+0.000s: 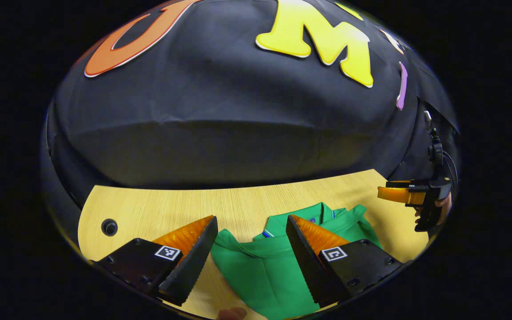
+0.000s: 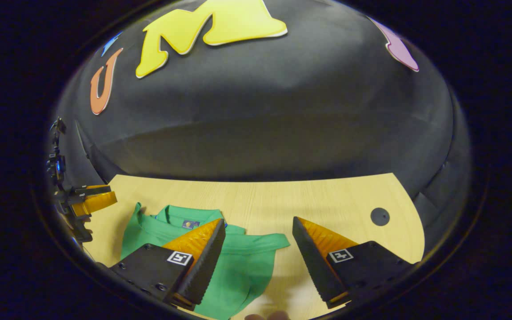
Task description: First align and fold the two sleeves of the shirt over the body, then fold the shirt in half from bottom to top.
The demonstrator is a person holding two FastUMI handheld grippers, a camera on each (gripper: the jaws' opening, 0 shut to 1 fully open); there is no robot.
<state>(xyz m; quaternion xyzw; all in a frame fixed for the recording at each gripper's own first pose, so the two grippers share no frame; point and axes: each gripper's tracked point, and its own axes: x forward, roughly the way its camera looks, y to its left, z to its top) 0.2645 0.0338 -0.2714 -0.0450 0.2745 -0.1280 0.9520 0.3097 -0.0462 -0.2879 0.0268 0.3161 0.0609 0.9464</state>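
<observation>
In the left gripper view, the left gripper (image 1: 251,249) hovers with jaws wide, holding nothing, above the green shirt (image 1: 269,271), which lies flat on the wooden bench (image 1: 158,209). A round hole (image 1: 109,227) sits at the bench's far left. In the right gripper view, the right gripper (image 2: 258,253) is also spread wide and empty, over the shirt's right sleeve (image 2: 260,242).

We see a pale wood-grain tabletop (image 1: 247,206) with a rounded edge and a round black hole (image 1: 109,227) near one corner. Behind it hangs the booth's black cloth wall (image 1: 220,102), creased and sagging, dim toward the bottom. Light falls evenly on the wood.
</observation>
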